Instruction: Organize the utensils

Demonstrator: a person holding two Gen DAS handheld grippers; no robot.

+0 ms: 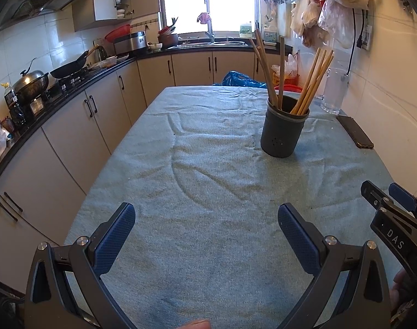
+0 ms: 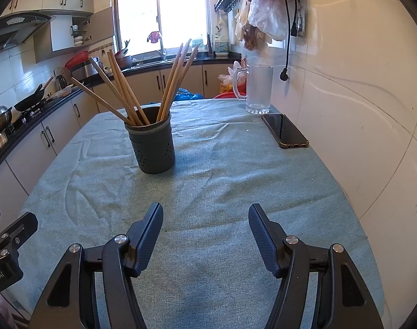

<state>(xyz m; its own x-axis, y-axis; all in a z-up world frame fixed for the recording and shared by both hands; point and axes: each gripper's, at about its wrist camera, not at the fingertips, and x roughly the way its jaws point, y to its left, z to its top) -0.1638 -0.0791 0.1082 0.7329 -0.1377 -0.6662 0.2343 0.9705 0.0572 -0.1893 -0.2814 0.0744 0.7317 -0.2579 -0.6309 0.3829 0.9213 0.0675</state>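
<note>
Left gripper: I see my left gripper [image 1: 207,218] with its two blue-padded fingers [image 1: 115,240] spread wide, nothing between them, hovering low over the near end of the table.
Right gripper: my right gripper [image 2: 205,219] has its fingers [image 2: 148,235] spread apart as well, holding nothing; in the left wrist view its black frame shows at the right edge [image 1: 395,213], just beside the left one.
Utensil holder: a dark grey round plastic cup with small drain holes [image 2: 153,145] stands upright on the cloth, ahead of both grippers and well apart from them; from my left camera it sits right of centre [image 1: 284,131].
Utensils: a bunch of long wooden chopsticks [image 2: 126,93] stands inside the cup, fanned out in two groups, one leaning left and one leaning right [image 1: 312,79].
Table cover: a wrinkled pale green-blue terry cloth [image 2: 225,170] covers the whole table top.
Phone: a black smartphone in a dark case [image 2: 285,130] lies flat near the right edge of the table, close to the white tiled wall [image 2: 359,96].
Mug: a clear frosted glass mug with a handle [image 2: 258,87] stands at the far right corner, just beyond the phone.
Background: kitchen counter with a black wok [image 1: 71,67] along the left side.
</note>
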